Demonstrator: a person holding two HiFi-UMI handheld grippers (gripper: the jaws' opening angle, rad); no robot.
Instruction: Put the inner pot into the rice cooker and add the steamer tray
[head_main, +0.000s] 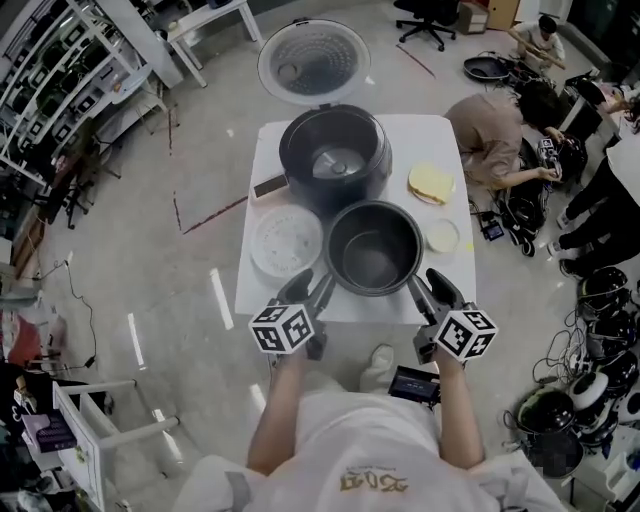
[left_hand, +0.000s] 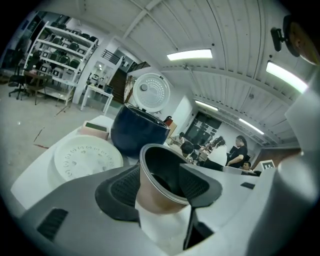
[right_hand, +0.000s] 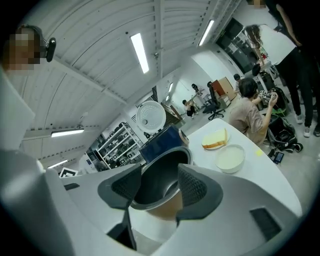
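Since the steamer tray (head_main: 286, 241) goes in only after the pot, it lies flat and untouched at the left of the white table (head_main: 420, 140). It is a round, perforated white disc with nothing on it, just beside the pot. Next to it, the left gripper (head_main: 312, 283) sits low at the pot's near left flank. Its jaws are spread wide, with the pot's rim and bronze wall showing in the gap. No pad can be seen pressing, so I judge it empty and lined up to pinch the rim. The rice cooker (head_main: 300, 175) stands at the back centre with its lid (head_main: 313, 60) swung up and away, which leaves the well open from above. The well holds only its heating plate. Close against the cooker's front, the inner pot (head_main: 372, 250) stands upright on the table, dark inside and empty. The right gripper (head_main: 430, 283) mirrors the left at the pot's near right flank, jaws likewise wide with no visible grip. This is probably a two-sided lift, since the pot is broad. Farther right lie a pale yellow slab (head_main: 431, 183) and a small white dish (head_main: 441, 236); I cannot tell what the dish holds.
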